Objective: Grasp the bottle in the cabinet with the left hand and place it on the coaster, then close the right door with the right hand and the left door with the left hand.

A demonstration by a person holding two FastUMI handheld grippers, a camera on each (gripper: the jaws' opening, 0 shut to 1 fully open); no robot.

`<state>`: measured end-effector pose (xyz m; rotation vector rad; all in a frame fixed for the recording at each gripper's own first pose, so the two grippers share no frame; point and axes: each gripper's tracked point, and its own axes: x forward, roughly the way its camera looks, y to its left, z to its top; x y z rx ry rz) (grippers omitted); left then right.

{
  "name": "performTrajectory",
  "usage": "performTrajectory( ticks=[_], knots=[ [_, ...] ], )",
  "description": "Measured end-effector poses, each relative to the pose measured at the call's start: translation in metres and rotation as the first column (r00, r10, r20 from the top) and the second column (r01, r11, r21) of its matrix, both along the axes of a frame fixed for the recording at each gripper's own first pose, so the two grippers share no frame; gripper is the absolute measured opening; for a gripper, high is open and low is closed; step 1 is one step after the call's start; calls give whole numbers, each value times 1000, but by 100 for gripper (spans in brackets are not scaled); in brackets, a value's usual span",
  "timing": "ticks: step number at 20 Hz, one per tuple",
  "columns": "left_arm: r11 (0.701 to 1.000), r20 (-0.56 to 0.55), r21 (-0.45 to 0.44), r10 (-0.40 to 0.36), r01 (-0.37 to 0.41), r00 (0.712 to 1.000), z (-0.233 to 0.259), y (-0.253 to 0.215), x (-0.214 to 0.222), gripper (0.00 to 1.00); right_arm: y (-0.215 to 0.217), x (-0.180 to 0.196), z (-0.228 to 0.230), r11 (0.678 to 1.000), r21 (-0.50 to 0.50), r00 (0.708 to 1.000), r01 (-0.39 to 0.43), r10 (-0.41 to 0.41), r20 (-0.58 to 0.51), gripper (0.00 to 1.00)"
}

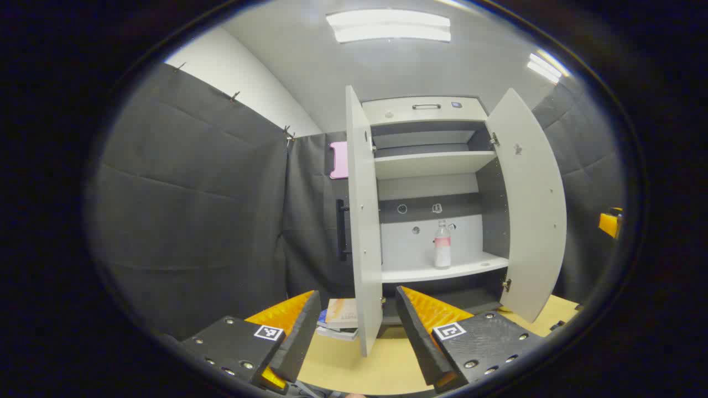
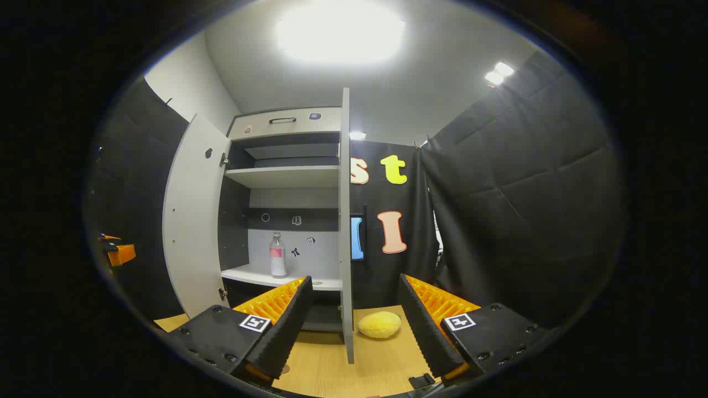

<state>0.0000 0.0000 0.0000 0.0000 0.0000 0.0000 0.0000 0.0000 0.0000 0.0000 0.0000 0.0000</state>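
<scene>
In the left gripper view, the left gripper (image 1: 351, 337) is held released, jaws wide apart, nothing between them, low over the tabletop (image 1: 381, 365). Ahead and slightly left of it, a stack of books (image 1: 338, 318) is seen beyond the fingers, partly cut off by the left door (image 1: 362, 221), which stands edge-on straight ahead. To the right of that door, the cabinet (image 1: 431, 193) is seen open, and the bottle (image 1: 442, 246) stands upright on the lower shelf (image 1: 442, 271), ahead and up to the right of the gripper, well apart from it. Further right, the right door (image 1: 528, 204) is swung wide open.

In the right gripper view, the bottle (image 2: 277, 255) is seen ahead and to the left, above the left finger of the right gripper (image 2: 354, 326), which is likewise held open and empty. The right door (image 2: 345, 221) stands edge-on directly ahead, and a yellow soft object (image 2: 379, 324) lies on the tabletop (image 2: 343, 365) just beyond, between the fingers.

The opening step is judged to be in hand: the reach for the bottle is not yet made. A forward, upward and rightward advance of the left gripper is called for, past the left door's edge, until the bottle's body sits between the jaws.

The coaster cannot be made out. The far-off orange shape at each view's edge is too small to be identified with confidence.
</scene>
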Motion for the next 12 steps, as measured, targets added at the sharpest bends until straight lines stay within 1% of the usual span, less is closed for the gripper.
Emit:
performTrajectory(
  ticks=[1,2,3,4,11,12],
  knots=[
    [1000,2,0,0,0,1000,2,0,0,88,-1,1,1,1000,1,1000,0,0,4,98],
    [1000,6,0,2,-2,1000,4,1,1,83,-3,1,3,1000,0,1000,1,-1,8,98],
    [1000,9,1,5,-6,1000,5,2,0,83,-4,3,4,1000,-1,1000,1,-1,10,98],
    [1000,11,3,6,-6,1000,7,2,0,82,-5,3,4,1000,-3,1000,2,-2,11,94],
    [1000,33,27,-2,1,999,13,-2,6,83,-11,10,4,1000,-10,1000,6,-6,7,94],
    [1000,38,30,-1,0,999,13,-2,7,83,-12,11,3,1000,-14,1000,10,-9,9,98]
  ],
)
